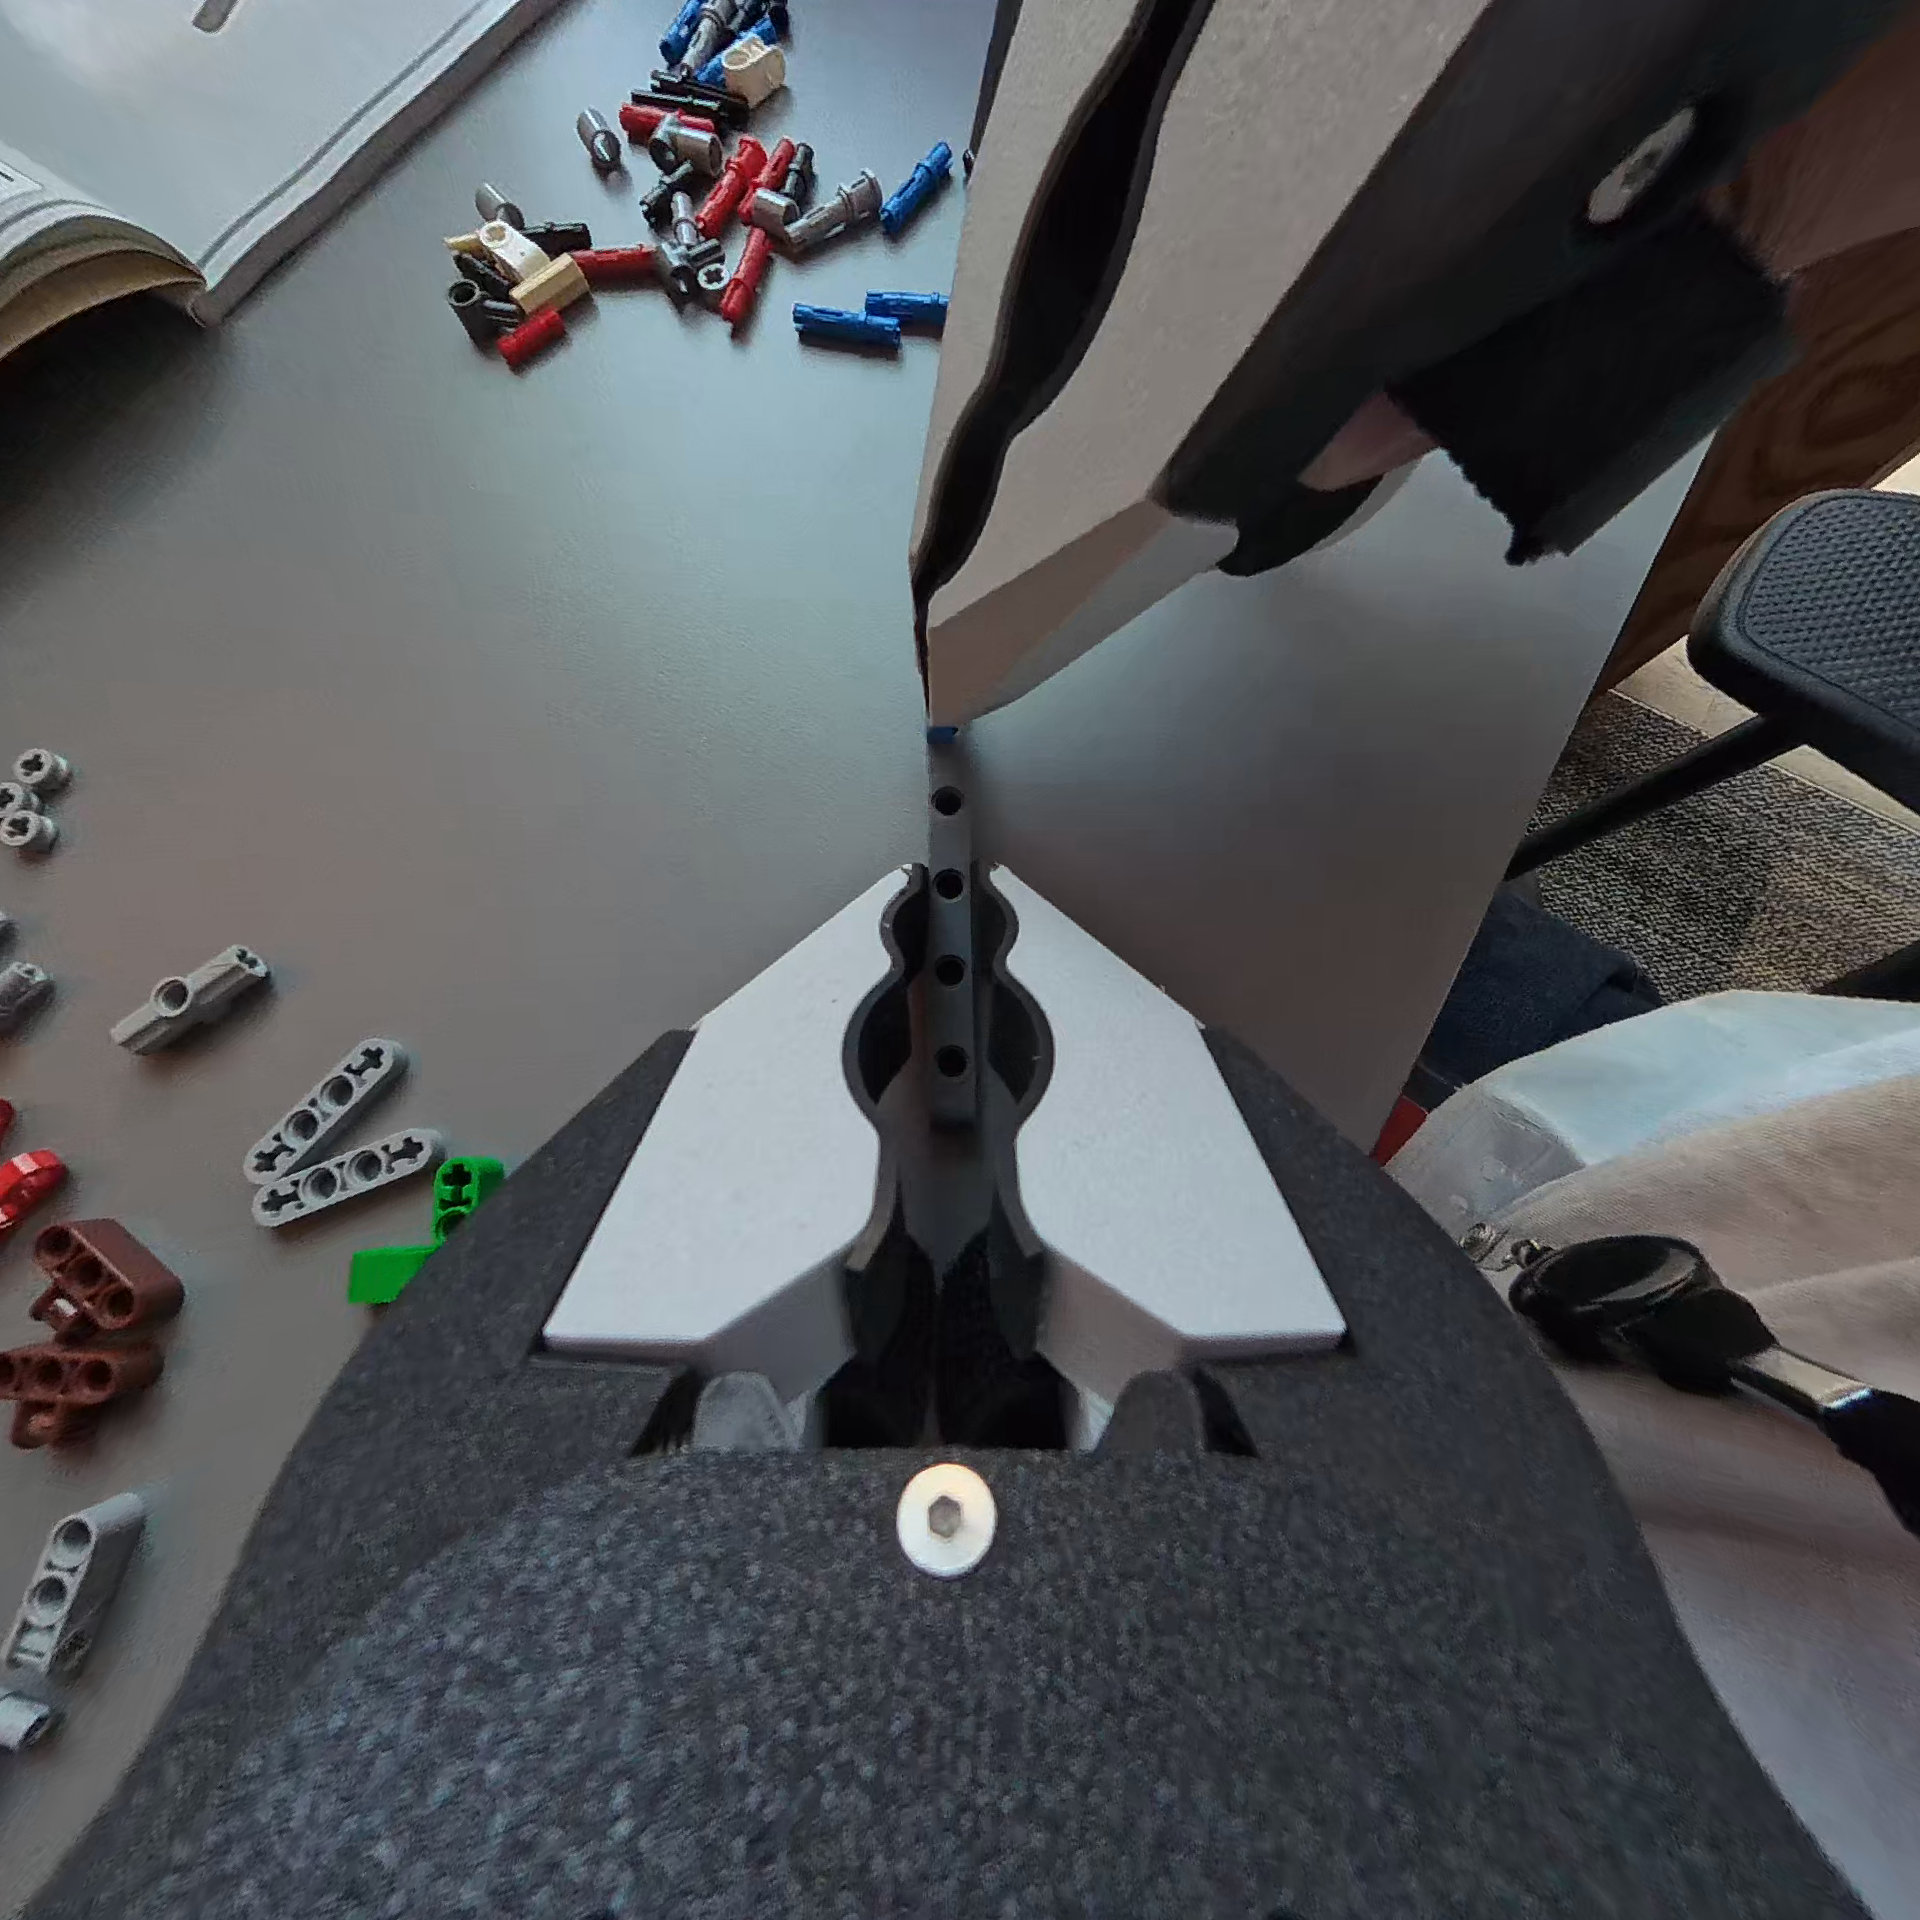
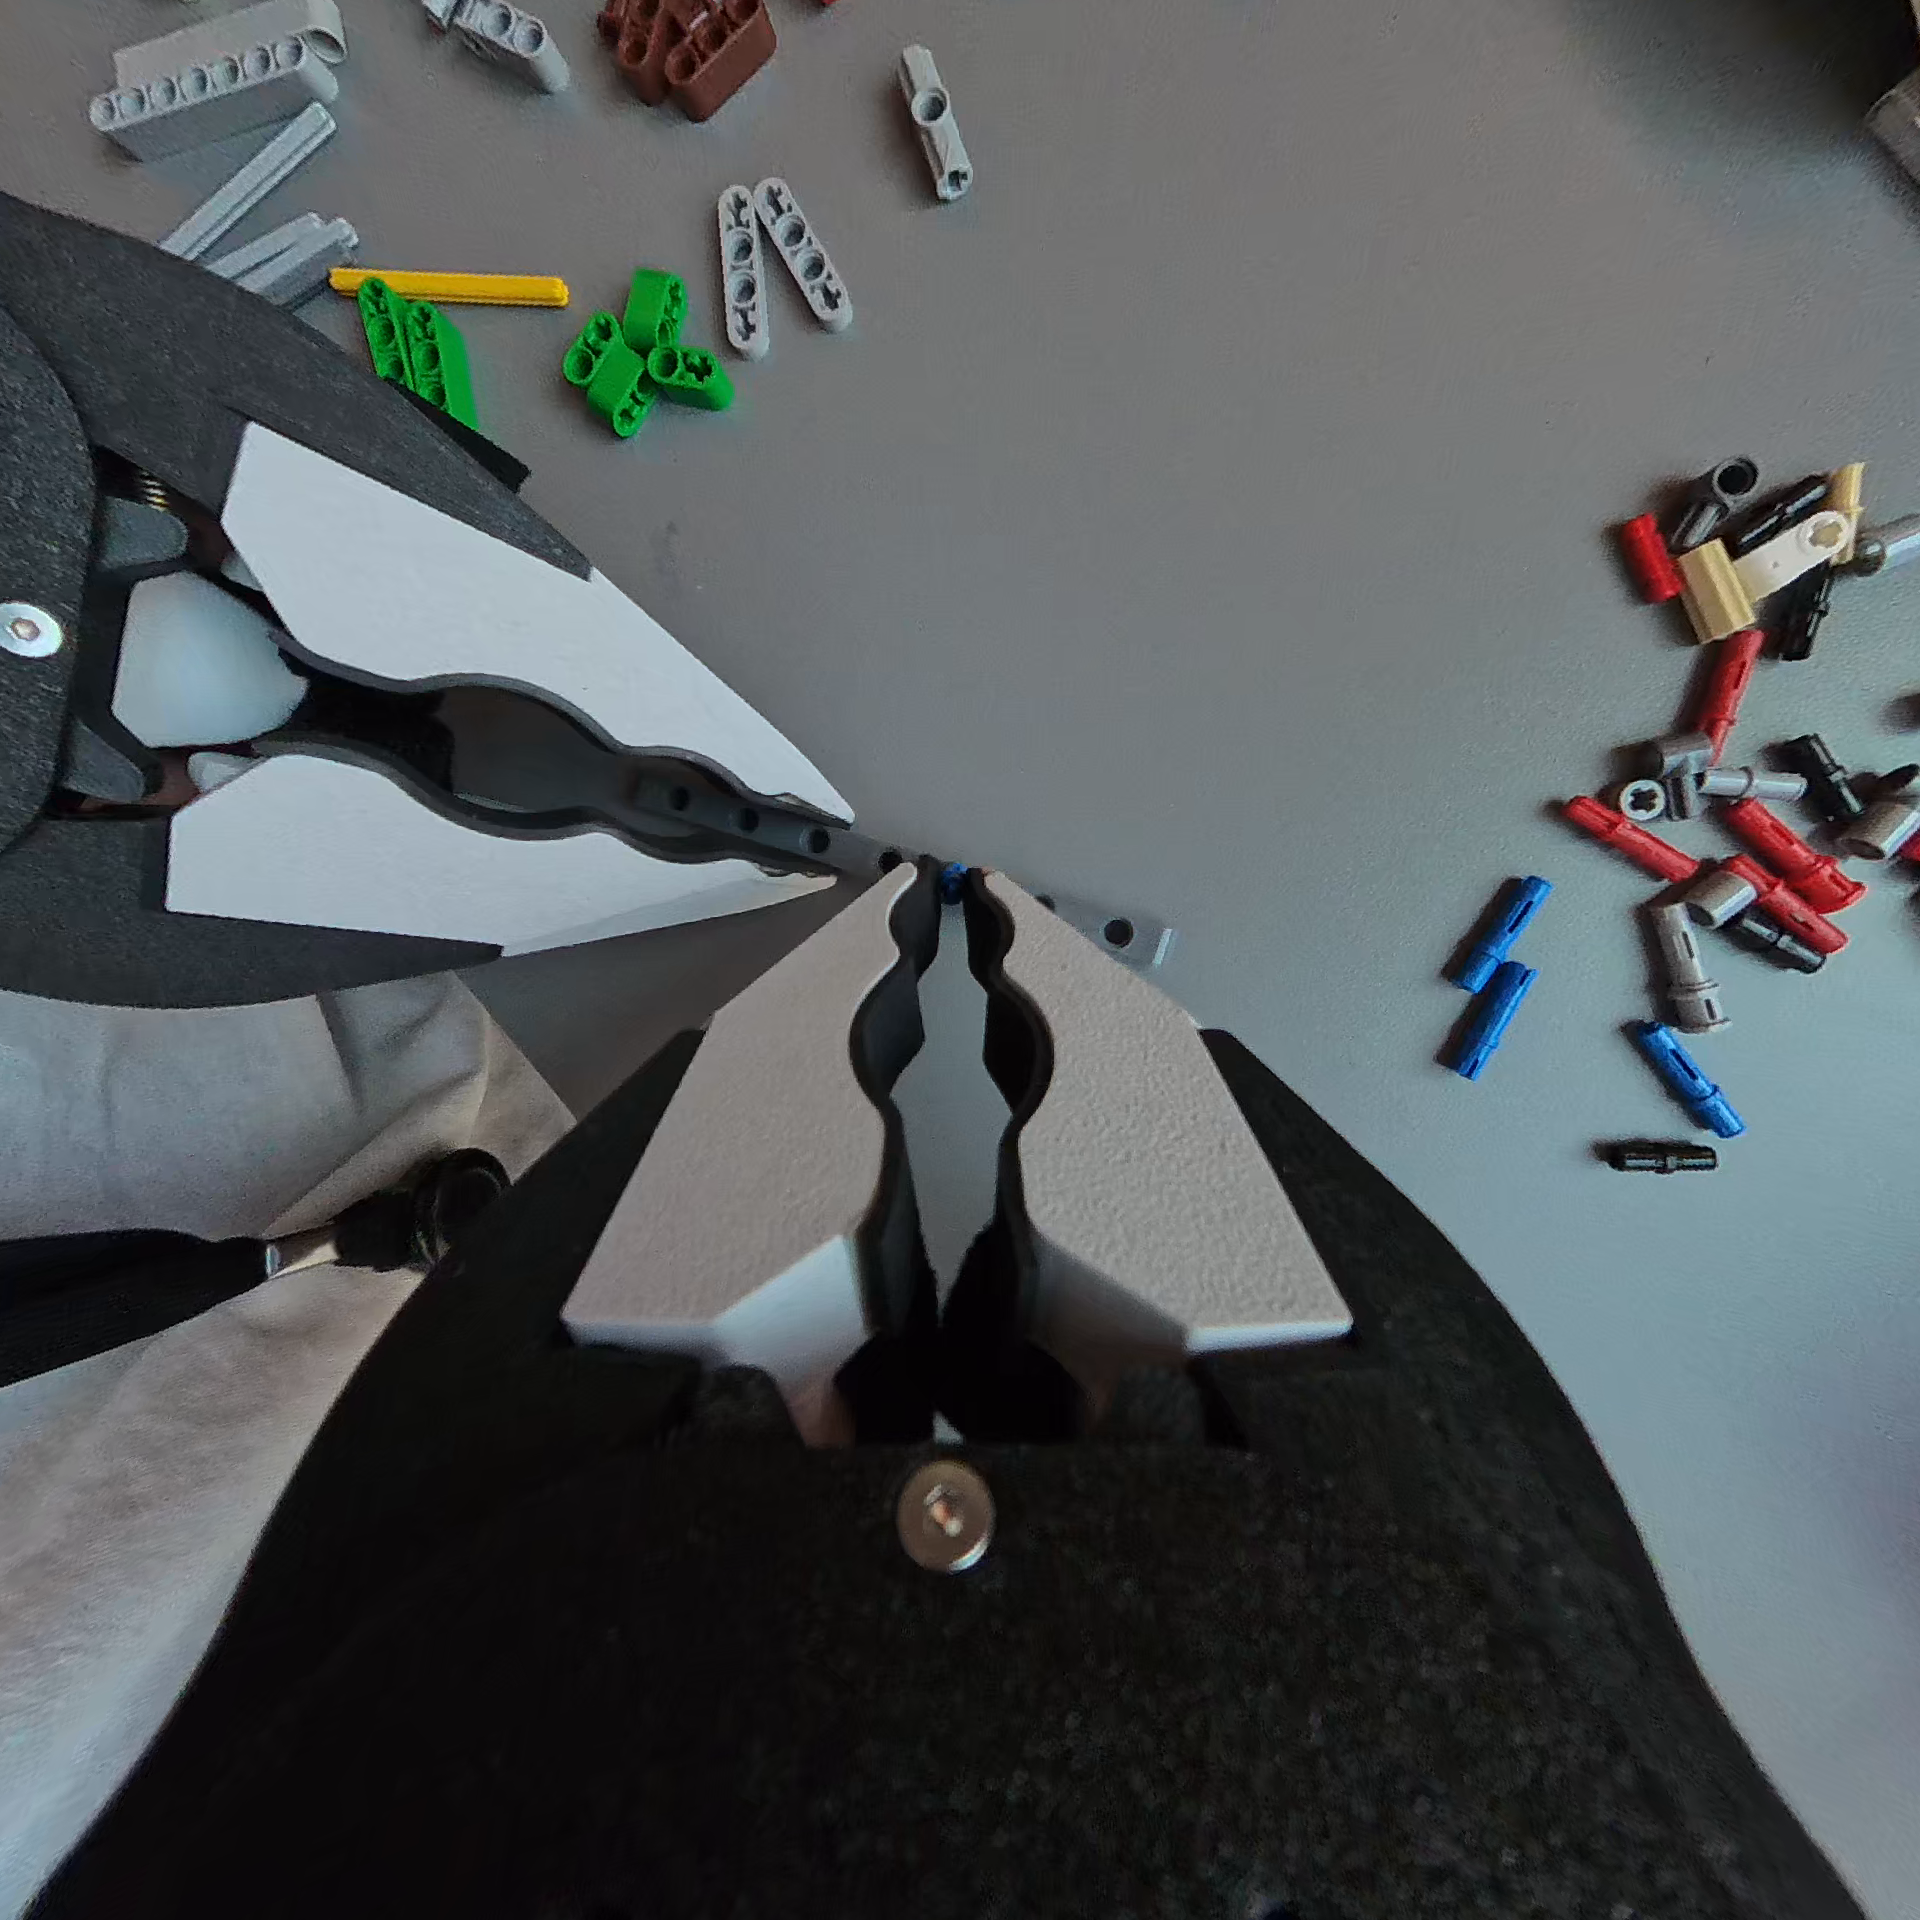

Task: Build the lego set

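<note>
1. Closest in, the left gripper (image 1: 948,883) is clamped on a dark grey beam (image 1: 950,977). The beam runs lengthwise between the scalloped black pads, its row of round holes facing up and its far end poking past the tips.
2. Meeting that end, the right gripper (image 2: 943,883) pinches a small blue pin (image 2: 950,881) at its very tips, and the pin touches the beam's end region.
3. My read is that this is the press-in. Keep the pin square to its hole, push straight along the pin's axis, and let the left tool brace against the push. Hard, slick plastic held only at the tips can twist or pop out if the push goes crooked.
4. Just beyond the tips, a light grey beam (image 2: 1117,930) lies flat on the matte grey table (image 2: 1247,520).
5. Farther out lie spare blue pins (image 2: 1496,977), stubby and ridged, then a heap of red, black and tan connectors (image 2: 1756,790).
6. Farthest away are glossy green connectors (image 2: 644,358), a yellow axle (image 2: 447,288) and an open booklet (image 1: 156,156).
</note>
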Demonstrator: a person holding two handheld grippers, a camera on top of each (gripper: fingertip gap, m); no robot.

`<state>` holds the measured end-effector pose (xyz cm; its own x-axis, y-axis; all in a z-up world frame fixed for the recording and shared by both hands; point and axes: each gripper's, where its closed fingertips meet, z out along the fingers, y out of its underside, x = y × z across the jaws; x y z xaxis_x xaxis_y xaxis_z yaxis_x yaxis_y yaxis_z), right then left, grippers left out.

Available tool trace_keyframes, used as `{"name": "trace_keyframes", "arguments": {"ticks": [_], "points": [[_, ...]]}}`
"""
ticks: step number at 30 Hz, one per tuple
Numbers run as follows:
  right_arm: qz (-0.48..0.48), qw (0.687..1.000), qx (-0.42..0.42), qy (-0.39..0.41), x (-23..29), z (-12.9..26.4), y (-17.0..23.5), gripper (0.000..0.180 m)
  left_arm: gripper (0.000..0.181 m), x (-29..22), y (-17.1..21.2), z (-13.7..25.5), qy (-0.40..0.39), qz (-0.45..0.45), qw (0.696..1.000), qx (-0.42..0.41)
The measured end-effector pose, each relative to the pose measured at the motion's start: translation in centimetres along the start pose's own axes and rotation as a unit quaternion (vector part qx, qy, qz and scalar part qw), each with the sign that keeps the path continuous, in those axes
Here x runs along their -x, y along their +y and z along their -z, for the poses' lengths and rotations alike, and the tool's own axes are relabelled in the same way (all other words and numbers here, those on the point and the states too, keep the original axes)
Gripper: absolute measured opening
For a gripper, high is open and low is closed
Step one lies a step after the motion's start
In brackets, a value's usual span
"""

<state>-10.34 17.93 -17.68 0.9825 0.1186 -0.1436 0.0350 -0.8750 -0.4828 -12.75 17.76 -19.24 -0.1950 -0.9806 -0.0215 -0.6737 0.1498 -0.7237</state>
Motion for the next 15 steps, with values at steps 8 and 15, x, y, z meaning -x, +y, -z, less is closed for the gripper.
{"name": "trace_keyframes", "arguments": {"ticks": [8, 15], "points": [[-0.004, 1.0, 0.025, 0.012, -0.2, 0.15, 0.34, 0.004, 0.007, 0.02, -0.04, -0.02, 0.008, 0.002, 1.0, 0.0], [-0.021, 0.998, 0.055, 0.026, -0.29, -0.09, 0.09, 0.004, 0.007, 0.04, -0.06, -0.03, 0.006, 0.002, 1.0, -0.005]]}}
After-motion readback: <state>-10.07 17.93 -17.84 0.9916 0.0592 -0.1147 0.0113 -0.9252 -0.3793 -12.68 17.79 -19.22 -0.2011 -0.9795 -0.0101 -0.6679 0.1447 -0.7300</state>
